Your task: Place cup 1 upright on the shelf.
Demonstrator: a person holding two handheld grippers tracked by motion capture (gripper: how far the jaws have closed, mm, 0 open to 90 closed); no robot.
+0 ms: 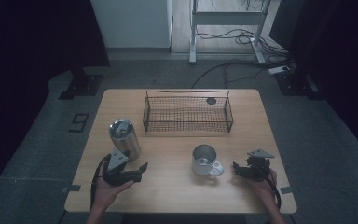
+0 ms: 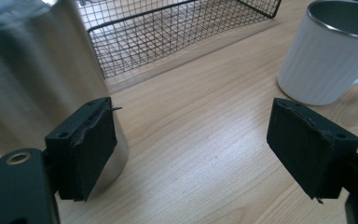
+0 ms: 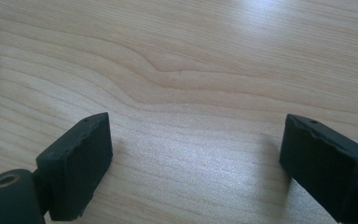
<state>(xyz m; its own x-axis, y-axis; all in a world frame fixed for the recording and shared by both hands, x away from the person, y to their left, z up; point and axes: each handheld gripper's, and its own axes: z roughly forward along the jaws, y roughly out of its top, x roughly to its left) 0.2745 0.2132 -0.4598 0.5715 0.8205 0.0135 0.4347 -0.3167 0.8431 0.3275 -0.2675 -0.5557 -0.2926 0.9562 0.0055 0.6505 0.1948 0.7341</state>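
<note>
A steel tumbler [image 1: 124,138] stands upright at the table's left, just beyond my left gripper [image 1: 142,169]. In the left gripper view the tumbler [image 2: 32,79] rises right behind the left jaw, and my left gripper [image 2: 196,144] is open over bare wood. A white ribbed mug [image 1: 205,160] with a steel lining stands at the centre front, handle toward the right; it also shows as the mug [image 2: 328,56] beyond the right jaw. My right gripper [image 1: 237,168] sits low to the right of the mug's handle. Its jaws are apart, so my right gripper [image 3: 196,163] is open over bare table.
A black wire basket [image 1: 186,122] stands across the back middle of the wooden table [image 1: 168,191], with a small dark round thing [image 1: 211,101] at its far right corner. The basket [image 2: 168,32] lies beyond the tumbler. Cables and a metal frame [image 1: 228,18] are on the floor behind.
</note>
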